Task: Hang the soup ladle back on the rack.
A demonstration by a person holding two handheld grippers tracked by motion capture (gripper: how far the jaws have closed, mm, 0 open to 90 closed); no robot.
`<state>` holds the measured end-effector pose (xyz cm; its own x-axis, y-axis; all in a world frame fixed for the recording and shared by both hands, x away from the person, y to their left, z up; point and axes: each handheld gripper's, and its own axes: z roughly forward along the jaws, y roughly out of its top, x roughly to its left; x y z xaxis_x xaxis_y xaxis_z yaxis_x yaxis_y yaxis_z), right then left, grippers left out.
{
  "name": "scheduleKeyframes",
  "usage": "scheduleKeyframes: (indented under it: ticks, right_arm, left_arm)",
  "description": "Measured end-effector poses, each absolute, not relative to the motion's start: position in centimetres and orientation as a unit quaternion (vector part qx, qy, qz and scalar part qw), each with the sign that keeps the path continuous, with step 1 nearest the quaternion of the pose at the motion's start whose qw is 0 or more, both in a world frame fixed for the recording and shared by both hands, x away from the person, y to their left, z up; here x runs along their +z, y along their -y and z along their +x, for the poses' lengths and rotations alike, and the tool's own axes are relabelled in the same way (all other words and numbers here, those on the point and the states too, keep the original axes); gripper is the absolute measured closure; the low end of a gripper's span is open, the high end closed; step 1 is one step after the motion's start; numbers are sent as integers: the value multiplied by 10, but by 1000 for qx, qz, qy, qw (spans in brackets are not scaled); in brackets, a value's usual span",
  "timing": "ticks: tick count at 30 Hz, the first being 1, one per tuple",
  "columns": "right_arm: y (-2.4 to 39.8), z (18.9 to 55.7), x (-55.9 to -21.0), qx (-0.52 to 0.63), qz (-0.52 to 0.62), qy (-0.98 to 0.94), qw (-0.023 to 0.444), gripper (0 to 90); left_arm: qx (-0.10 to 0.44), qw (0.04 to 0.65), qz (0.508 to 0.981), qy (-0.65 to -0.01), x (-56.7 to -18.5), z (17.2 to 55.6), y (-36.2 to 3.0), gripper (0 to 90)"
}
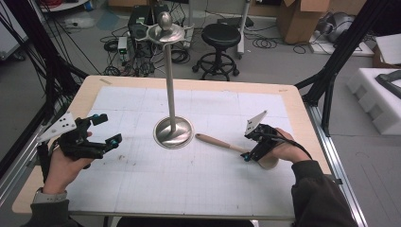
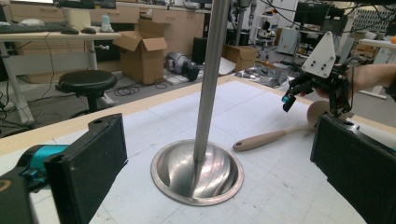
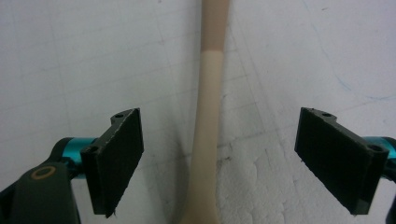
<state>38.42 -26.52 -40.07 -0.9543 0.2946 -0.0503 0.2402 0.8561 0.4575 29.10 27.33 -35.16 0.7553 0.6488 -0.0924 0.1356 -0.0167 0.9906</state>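
The wooden spoon [image 1: 222,143] lies flat on the desk [image 1: 142,189], at about four o'clock from the steel stand [image 1: 173,130], ungrasped, so any lift seems not yet begun. The right gripper [image 1: 250,142] hovers directly above its neck, jaws wide and straddling the handle without touching. At nine o'clock, the left gripper [image 1: 106,130] waits wide and empty.

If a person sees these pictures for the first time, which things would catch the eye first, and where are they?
First comes the tall metal stand, upright at the middle of the table on its round, shiny base. Just to its right lies a wooden spoon, with the right gripper poised above its handle, jaws open on either side. The left gripper is held open near the table's left edge.
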Motion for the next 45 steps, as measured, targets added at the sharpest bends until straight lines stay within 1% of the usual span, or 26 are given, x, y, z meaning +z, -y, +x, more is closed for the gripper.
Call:
scheduleKeyframes:
  ticks: [4, 7, 10, 11, 15, 18, 25, 31, 34, 45]
  right_arm:
    - [262, 384, -404, 213, 131, -966, 59, 181]
    - [260, 384, -406, 202, 129, -970, 49, 255]
    - [258, 384, -408, 188, 131, -972, 46, 352]
    - [257, 384, -409, 186, 134, -972, 48, 392]
    - [255, 384, -408, 180, 136, -973, 55, 501]
    - [252, 383, -407, 183, 134, -972, 60, 546]
    - [248, 385, -413, 170, 132, -975, 47, 628]
    - [250, 384, -413, 178, 151, -972, 36, 759]
    - [250, 385, -413, 179, 169, -969, 30, 771]
    - [250, 381, -410, 181, 192, -963, 49, 781]
  left_arm:
    - [201, 638, 686, -287, -352, 291, -273, 41]
    - [200, 638, 685, -288, -352, 291, -272, 41]
    - [199, 637, 688, -287, -352, 291, -271, 41]
    - [199, 636, 688, -287, -352, 291, -272, 41]
    - [200, 638, 686, -288, -352, 291, -272, 41]
    - [199, 638, 686, -288, -352, 291, -273, 41]
    - [198, 639, 685, -289, -353, 291, -273, 40]
    - [197, 638, 685, -292, -353, 292, -273, 41]
    - [198, 638, 685, -290, -353, 292, -274, 41]
    - [198, 640, 683, -291, -353, 291, -275, 41]
